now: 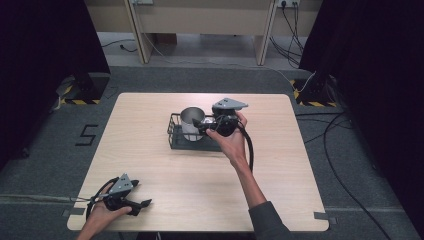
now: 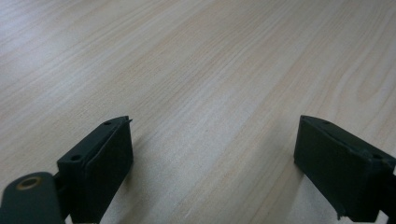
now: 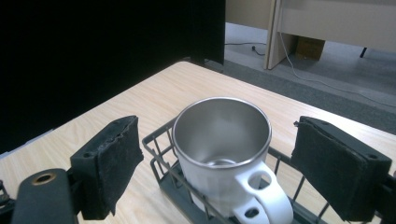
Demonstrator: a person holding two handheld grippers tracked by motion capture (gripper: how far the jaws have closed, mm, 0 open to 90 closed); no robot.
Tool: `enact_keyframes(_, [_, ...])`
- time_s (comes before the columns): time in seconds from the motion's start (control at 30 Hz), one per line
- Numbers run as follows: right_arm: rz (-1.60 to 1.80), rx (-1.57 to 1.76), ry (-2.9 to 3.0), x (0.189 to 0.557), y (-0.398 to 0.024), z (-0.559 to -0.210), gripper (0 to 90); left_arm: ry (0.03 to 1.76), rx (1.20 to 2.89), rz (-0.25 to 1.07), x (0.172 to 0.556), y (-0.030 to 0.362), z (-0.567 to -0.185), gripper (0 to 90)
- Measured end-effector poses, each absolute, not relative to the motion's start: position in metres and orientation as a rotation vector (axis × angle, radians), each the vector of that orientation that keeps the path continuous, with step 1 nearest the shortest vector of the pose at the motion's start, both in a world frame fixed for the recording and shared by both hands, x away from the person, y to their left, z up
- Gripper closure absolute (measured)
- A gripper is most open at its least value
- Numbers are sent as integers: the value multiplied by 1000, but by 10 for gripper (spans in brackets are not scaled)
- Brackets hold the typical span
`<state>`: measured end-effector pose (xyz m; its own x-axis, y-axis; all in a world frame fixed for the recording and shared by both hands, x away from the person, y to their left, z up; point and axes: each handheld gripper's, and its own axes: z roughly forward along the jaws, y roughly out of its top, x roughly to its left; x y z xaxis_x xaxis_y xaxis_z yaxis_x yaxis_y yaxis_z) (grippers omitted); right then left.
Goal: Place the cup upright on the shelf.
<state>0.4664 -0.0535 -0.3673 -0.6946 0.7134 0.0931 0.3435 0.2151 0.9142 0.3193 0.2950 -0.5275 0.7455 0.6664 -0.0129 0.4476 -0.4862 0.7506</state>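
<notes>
- Right claw (image 3: 217, 163) stands wide open, jaws flanking the white steel-lined mug (image 3: 223, 154) without touching.
- The mug stands upright in the black wire basket (image 1: 176, 135) mid-desk; rigid, light, smooth-walled, likely slippery — best pinched across rim or handle.
- Left claw (image 2: 212, 163) hangs open, empty, over the pale wooden desk (image 2: 196, 70).

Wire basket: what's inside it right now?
A white mug with a steel interior stands upright at one end of the wire basket, apparently empty. The right gripper hovers open at the mug. The person's hand hides the rest of the basket floor.
</notes>
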Motion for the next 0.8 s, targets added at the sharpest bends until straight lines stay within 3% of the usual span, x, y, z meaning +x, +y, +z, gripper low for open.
enact_keyframes(0.8, [1485,986,2123,427,-91,-388,152,834,2163,361,319,295,-528,110])
